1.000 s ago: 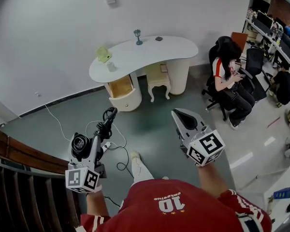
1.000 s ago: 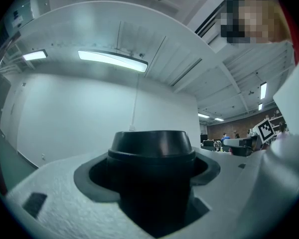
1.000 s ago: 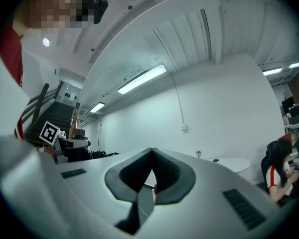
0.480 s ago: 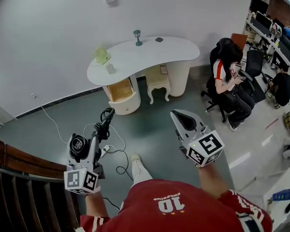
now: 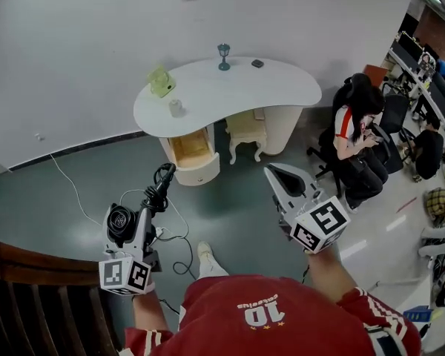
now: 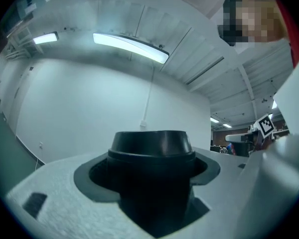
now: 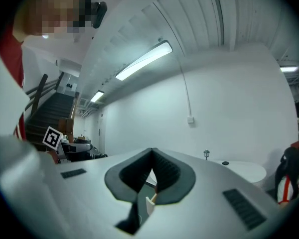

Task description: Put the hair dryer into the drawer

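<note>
Walking forward has brought the white curved desk (image 5: 230, 87) nearer than a second ago. Nearest, the left gripper (image 5: 143, 225) has its jaws clamped on the black hair dryer (image 5: 122, 220), over the green floor (image 5: 230, 199); the right gripper (image 5: 273, 173) is closed and empty. Farther, the open wood-lined drawer (image 5: 192, 148) sticks out under the desk

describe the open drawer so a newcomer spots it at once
Find the white curved desk against the wall. Under its left end in the head view, the drawer stands pulled out. Its wood-coloured inside sets it apart from the white stool beside it.
</note>
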`<control>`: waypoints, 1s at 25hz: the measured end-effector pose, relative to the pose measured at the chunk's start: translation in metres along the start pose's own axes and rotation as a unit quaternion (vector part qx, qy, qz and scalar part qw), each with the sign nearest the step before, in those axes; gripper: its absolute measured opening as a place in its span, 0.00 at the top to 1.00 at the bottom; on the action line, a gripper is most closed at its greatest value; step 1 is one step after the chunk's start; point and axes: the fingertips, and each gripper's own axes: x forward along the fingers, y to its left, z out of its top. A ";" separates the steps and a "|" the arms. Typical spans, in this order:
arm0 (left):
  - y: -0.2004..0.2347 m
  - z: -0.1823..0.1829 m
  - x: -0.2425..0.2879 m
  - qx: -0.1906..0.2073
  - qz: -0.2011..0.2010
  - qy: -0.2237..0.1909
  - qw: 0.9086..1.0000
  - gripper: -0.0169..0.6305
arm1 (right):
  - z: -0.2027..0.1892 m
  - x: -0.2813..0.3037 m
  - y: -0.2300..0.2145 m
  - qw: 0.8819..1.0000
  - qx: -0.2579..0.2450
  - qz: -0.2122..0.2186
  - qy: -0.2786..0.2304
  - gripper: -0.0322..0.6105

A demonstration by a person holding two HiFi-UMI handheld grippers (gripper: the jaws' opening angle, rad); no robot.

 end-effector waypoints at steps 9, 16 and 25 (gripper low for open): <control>0.094 -0.028 0.105 -0.009 -0.033 0.050 0.998 0.37 | 0.001 0.134 -0.002 1.000 0.029 -0.001 0.009 0.94; 0.133 -0.059 0.171 0.003 -0.073 0.096 0.993 0.36 | -0.021 0.201 0.006 0.998 0.045 -0.008 0.035 0.94; 0.121 -0.114 0.219 0.084 -0.128 0.144 0.978 0.36 | -0.054 0.213 -0.003 0.996 0.044 -0.019 0.075 0.94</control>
